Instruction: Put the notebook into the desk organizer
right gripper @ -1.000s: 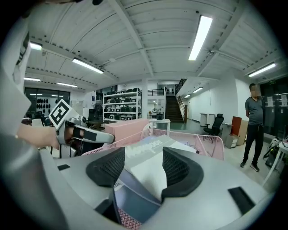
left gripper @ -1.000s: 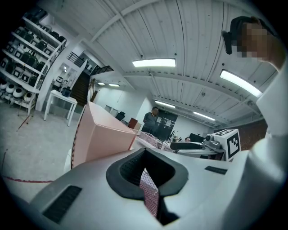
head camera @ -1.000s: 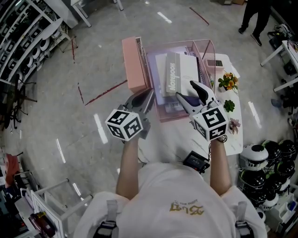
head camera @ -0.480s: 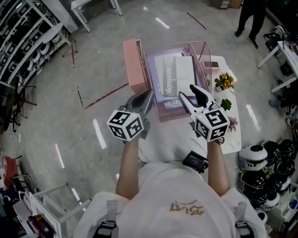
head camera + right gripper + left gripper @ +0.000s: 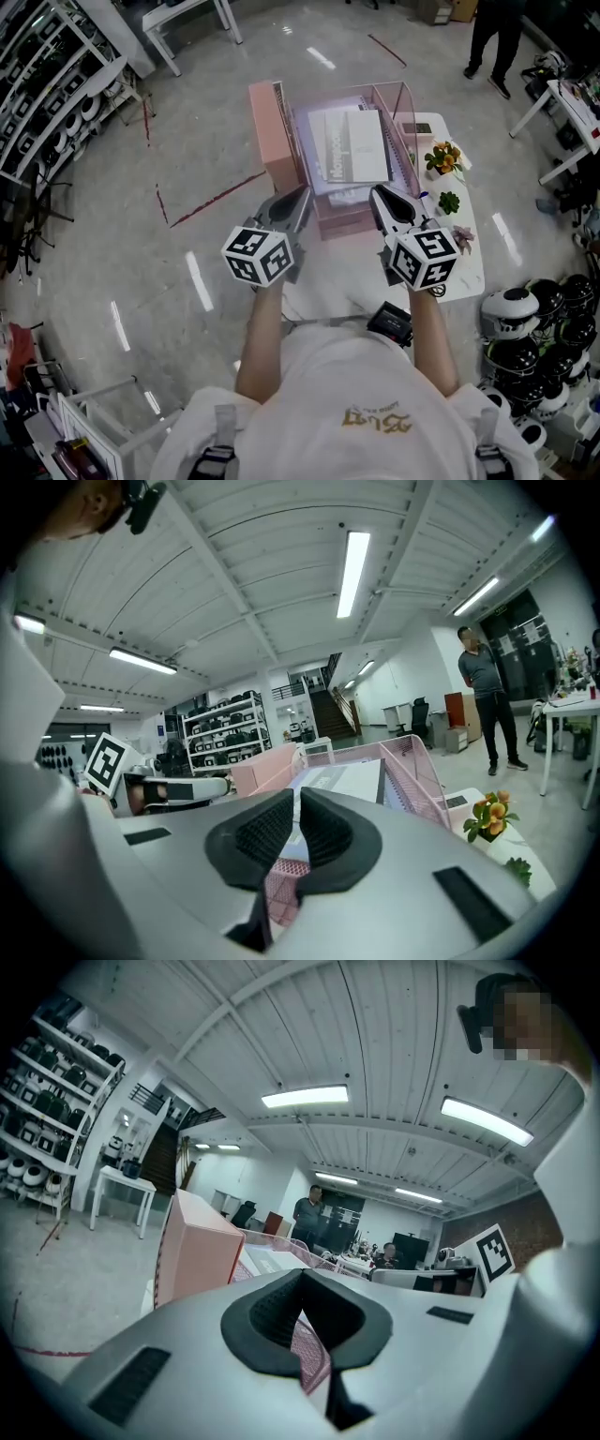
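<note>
Head view: both grippers are held side by side over the near edge of a white table [image 5: 459,267], and they point toward the desk organizer [image 5: 339,225].
Left gripper [image 5: 301,195]: clenched and empty; in the left gripper view [image 5: 300,1283] the dark pads meet at their tips with nothing between them.
Right gripper [image 5: 380,195]: its jaws are closing; in the right gripper view [image 5: 295,808] only a thin gap is left between the pads, and nothing is in this gap. It touches no object.
Notebook [image 5: 352,145]: it lies face up inside the desk organizer, between the pink mesh walls, apart from both grippers. It is white with a grey band along the left side. The right gripper view shows it [image 5: 349,782] just beyond the pads.
Desk organizer: a pink mesh tray on the far part of the table, with its near wall just in front of the jaw tips.
Pink box [image 5: 272,131]: it stands upright, touching the left side of the organizer.
Plants: a small pot with orange flowers [image 5: 442,157] and a green one [image 5: 450,202] stand on the table, to the right of the organizer.
Background: a person [image 5: 489,37] stands on the glossy floor, well apart from the table.
</note>
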A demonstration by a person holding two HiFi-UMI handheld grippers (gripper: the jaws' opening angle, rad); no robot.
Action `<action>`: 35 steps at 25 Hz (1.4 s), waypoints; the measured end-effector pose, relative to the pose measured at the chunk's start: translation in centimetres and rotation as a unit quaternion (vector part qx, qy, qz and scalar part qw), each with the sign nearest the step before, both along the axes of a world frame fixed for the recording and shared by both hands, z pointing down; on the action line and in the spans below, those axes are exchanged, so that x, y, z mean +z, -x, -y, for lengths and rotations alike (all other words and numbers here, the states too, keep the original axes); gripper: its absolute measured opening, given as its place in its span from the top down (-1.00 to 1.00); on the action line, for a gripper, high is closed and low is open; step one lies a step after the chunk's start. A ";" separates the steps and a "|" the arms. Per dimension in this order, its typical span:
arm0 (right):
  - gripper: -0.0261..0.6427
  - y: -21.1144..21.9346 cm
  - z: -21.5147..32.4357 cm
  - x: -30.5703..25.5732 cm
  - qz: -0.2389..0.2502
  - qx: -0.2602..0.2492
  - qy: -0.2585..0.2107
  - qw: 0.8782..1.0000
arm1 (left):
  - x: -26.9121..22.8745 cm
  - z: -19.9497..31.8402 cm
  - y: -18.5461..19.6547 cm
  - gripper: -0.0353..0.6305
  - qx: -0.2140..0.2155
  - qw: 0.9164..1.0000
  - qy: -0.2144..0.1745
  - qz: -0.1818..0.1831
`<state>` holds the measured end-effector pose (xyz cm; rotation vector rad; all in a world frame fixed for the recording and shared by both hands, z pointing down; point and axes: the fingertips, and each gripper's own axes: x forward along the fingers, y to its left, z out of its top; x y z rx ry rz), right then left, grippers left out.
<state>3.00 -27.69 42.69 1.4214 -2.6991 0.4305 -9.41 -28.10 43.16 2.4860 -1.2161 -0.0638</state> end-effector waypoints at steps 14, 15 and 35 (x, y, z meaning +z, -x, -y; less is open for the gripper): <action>0.89 -0.8 -5.3 1.0 -0.016 0.045 0.000 0.999 | 0.6 -5.0 0.0 0.84 -0.004 1.000 -0.012 0.018; 0.89 -0.9 -5.6 1.1 -0.017 0.047 0.001 0.999 | 0.7 -5.3 -0.1 0.84 -0.003 1.000 -0.012 0.020; 0.89 -0.3 -6.7 0.6 -0.019 0.051 -0.007 0.999 | 0.5 -6.5 0.6 0.84 0.001 1.000 -0.012 0.022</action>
